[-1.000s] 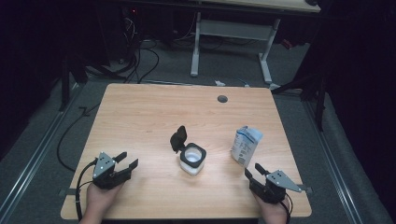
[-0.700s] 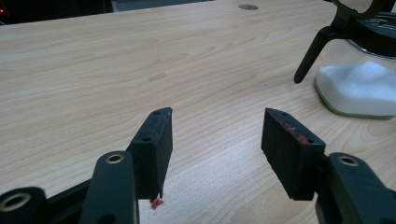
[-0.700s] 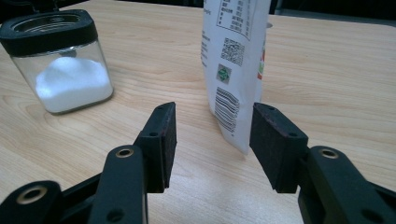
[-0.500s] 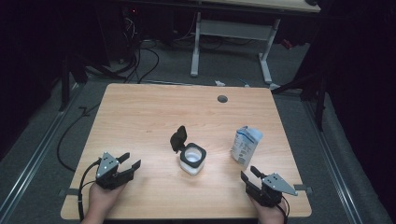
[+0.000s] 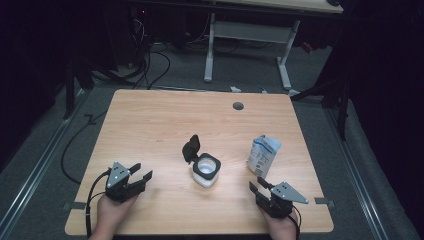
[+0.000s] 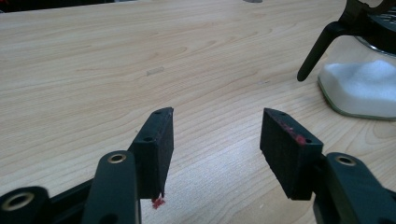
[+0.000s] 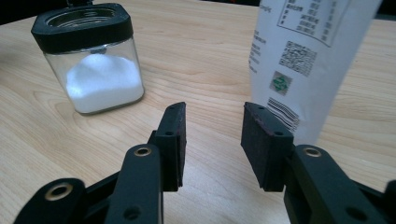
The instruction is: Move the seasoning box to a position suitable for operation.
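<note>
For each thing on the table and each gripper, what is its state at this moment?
Jar: upright, open, holding white powder low down.
Jar lid: flipped up and back, attached at the rim.
Pouch: standing upright; I cannot tell whether its top is sealed.
Left gripper: jaws open, holding nothing, apart from the jar.
Right gripper: jaws open, holding nothing, close to the pouch, not touching it.

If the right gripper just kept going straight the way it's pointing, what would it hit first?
Most likely the white pouch: it stands just ahead of the open right gripper, slightly to its right-hand side. The glass jar sits off the line. Depth is hard to judge.
</note>
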Demonstrator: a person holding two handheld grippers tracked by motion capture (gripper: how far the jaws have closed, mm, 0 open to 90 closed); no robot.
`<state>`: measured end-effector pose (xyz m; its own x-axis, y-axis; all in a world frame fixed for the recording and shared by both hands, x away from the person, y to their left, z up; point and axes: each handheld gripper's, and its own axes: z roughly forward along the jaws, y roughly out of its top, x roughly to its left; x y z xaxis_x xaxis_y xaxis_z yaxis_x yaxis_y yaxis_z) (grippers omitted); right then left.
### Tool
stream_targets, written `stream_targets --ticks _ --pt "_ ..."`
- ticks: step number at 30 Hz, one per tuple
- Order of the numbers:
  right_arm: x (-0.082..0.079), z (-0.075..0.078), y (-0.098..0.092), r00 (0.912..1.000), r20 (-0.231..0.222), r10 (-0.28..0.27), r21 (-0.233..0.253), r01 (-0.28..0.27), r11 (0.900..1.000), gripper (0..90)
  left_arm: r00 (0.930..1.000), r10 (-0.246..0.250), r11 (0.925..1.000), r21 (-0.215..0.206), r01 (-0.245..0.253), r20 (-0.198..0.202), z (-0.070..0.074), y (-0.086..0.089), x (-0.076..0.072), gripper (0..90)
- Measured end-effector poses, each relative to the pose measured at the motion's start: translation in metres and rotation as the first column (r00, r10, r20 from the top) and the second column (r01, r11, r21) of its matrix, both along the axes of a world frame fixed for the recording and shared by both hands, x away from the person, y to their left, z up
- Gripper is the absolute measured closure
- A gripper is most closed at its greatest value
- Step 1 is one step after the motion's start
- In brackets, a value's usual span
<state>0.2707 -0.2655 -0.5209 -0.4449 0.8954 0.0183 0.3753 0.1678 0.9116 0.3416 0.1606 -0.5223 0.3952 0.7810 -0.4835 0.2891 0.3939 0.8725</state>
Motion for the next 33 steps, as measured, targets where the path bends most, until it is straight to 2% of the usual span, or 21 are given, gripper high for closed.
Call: stream_targets --ticks 6,10,15,18,22,27,33 --pt "0.007 0.001 0.01 1.0 0.002 0.005 0.001 -0.005 1.0 65.0 1.0 0.005 1.0 0.001 -0.005 -0.003 -0.003 0.0 -0.002 47.9" --pt "0.016 0.002 0.017 0.9995 0.002 0.03 0.009 -0.03 0.999 66.1 1.0 -0.007 1.0 0.001 0.007 -0.006 -0.002 0.0 -0.004 49.2" --pt "0.024 0.004 0.028 0.9985 0.007 0.055 -0.003 -0.055 0.998 69.4 1.0 -0.006 0.9999 -0.012 0.006 -0.006 -0.001 -0.002 -0.005 52.7" --pt "0.029 0.005 0.033 0.9984 0.001 0.057 0.007 -0.057 0.998 69.2 0.9998 -0.011 0.9998 -0.019 0.011 -0.015 -0.003 -0.005 -0.005 55.0" --pt "0.035 0.007 0.041 0.9985 0.007 0.054 -0.008 -0.054 0.999 68.9 0.9997 -0.023 0.9997 -0.009 0.023 -0.013 -0.003 -0.009 -0.006 56.2" --pt "0.043 0.008 0.048 0.9989 -0.001 0.046 -0.006 -0.046 0.999 67.6 0.9996 -0.025 0.9993 -0.029 0.025 -0.014 0.001 -0.012 -0.005 57.9" --pt "0.041 0.004 0.048 0.9987 -0.014 0.05 -0.012 -0.05 0.999 66.3 0.9994 -0.033 0.999 -0.03 0.033 -0.014 0.006 -0.018 -0.004 60.3"
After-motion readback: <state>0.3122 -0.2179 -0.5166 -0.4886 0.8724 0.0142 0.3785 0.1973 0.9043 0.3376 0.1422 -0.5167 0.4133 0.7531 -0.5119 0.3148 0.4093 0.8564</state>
